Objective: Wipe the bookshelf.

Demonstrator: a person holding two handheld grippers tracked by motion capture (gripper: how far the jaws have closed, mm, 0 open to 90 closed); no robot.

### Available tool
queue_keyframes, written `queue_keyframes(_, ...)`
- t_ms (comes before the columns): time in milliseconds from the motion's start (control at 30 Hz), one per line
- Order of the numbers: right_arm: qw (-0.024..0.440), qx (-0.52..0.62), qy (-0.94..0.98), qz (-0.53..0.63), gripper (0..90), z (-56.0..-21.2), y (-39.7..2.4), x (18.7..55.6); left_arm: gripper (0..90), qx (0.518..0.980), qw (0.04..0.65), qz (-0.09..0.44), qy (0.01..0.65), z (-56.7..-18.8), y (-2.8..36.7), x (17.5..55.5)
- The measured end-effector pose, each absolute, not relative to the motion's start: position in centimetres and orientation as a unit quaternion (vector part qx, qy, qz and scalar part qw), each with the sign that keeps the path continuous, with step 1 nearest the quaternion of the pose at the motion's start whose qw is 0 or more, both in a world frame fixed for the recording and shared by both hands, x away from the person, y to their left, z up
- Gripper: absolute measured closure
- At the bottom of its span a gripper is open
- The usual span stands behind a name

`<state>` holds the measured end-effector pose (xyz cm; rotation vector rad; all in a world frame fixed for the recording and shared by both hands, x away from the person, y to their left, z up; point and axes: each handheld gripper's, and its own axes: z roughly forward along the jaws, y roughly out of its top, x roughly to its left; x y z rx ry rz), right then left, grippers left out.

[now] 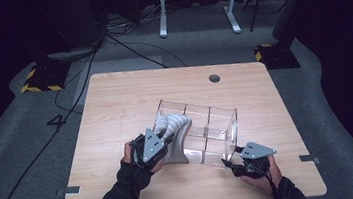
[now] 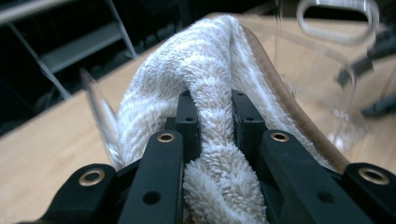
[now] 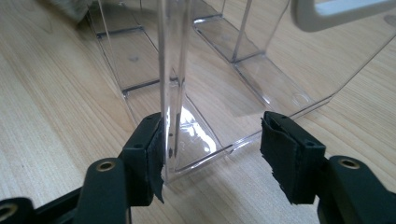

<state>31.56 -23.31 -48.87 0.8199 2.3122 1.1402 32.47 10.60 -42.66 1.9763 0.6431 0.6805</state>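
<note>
A clear plastic box [image 1: 231, 123] with dividers stands in the middle of the wooden table [image 1: 114, 101]. A white striped towel [image 1: 175, 124] drapes over the box's left end, one part inside the left compartment and one part down its outer side. My left gripper [image 1: 168, 140] is shut on the towel [image 2: 210, 70], with a fold pinched between the jaws [image 2: 212, 116]. My right gripper [image 1: 232, 162] is at the box's near right corner. It is open [image 3: 212, 140] around that corner: the left pad lies against the clear wall [image 3: 170, 70], and the right pad stands apart from it.
A round cable hole [image 1: 214, 78] sits near the table's far edge. Beyond the table are dark floor, cables [image 1: 133, 49] and the white legs of a desk frame [image 1: 162, 15]. Bare wood lies to the left of the box and behind it.
</note>
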Motion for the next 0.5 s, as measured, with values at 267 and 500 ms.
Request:
queue_keyframes(267,0.217,0.297,0.833,0.413,41.9,-48.8,-23.3,31.5,77.0,0.834,0.414,0.234,0.279,-46.3,10.5,33.1)
queue_keyframes(500,0.217,0.298,0.834,0.411,41.7,-48.9,-23.3,31.6,73.7,0.856,0.384,0.220,0.268,-47.8,10.2,33.2)
